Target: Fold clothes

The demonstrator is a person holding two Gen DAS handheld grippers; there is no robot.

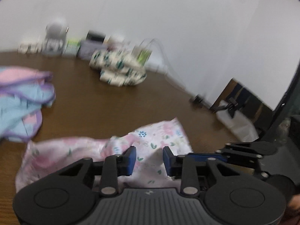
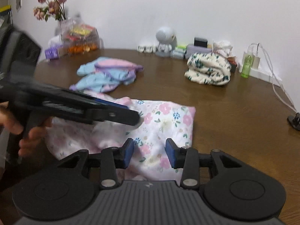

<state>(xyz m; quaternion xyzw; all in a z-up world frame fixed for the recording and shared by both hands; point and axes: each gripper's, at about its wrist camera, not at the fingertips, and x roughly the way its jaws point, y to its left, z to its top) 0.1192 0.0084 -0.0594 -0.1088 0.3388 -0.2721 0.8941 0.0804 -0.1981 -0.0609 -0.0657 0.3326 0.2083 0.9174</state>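
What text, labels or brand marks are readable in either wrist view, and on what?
None readable.
Gripper body: small pale logo mark, not legible as letters.
Boxes by the wall: print too blurred.
Green bottle: no label readable.
Purple box: marks too small.

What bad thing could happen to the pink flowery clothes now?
1. Neither tool seems to pinch the pink flowery garment: the right tool and left tool both show a gap, so a lift might come up empty.
2. The garment is bunched on its left side, so a fold now could trap wrinkles.
3. The blue and pink clothes lie close behind; a wide sweep might drag them along.
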